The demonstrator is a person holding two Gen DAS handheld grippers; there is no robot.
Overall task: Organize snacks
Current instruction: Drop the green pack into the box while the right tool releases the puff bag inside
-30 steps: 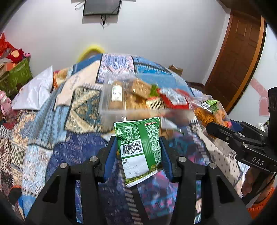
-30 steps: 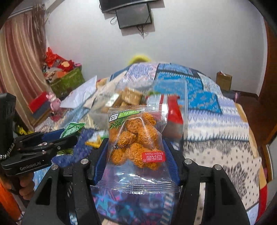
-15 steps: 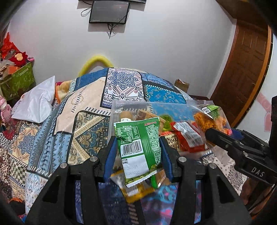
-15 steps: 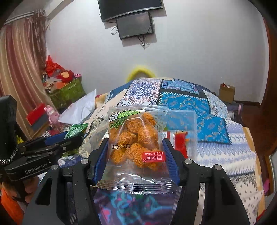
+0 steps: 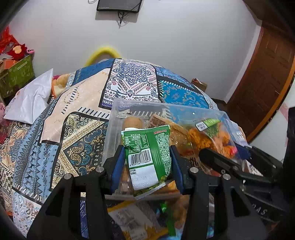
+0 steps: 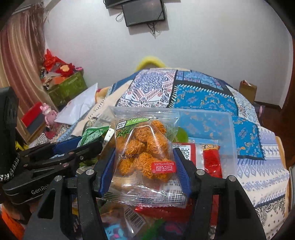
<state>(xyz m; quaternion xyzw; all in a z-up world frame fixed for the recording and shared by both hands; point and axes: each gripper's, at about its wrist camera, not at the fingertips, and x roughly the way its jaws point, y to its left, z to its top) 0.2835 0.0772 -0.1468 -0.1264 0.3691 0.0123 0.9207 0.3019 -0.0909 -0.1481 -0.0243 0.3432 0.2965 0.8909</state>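
Left wrist view first: my left gripper [image 5: 147,162] is clamped on a green snack packet [image 5: 148,157], blue pads pressing both its side edges, barcode and white date label facing me, the packet upright and a little tilted. Behind it sits the clear plastic bin [image 5: 118,110] on the patchwork bedspread [image 5: 73,114], roughly at the middle of the bed, with wrapped biscuit-like snacks [image 5: 134,121] showing through its near wall. My right gripper [image 5: 219,162] comes in from the right edge of this view, carrying the clear bag of orange noodle balls [image 5: 212,136] over the bin's right part. Loose packets lie blurred below my fingers; I cannot tell what they are. A white pillow [image 5: 31,99] rests at the bed's left edge and a brown door [image 5: 267,77] stands at the right. Right wrist view next: my right gripper [image 6: 144,169] holds the clear bag of orange noodle balls [image 6: 145,151] by both side edges, red label low on the right, bottom seam hanging below the pads. Just behind it is the bin [image 6: 226,129], with red packets [image 6: 210,157] inside against its near right wall. My left gripper [image 6: 70,147] reaches in from the left edge with the green packet [image 6: 92,133] pinched at its tip. A wall screen [image 6: 143,12] hangs above the bed's far edge.
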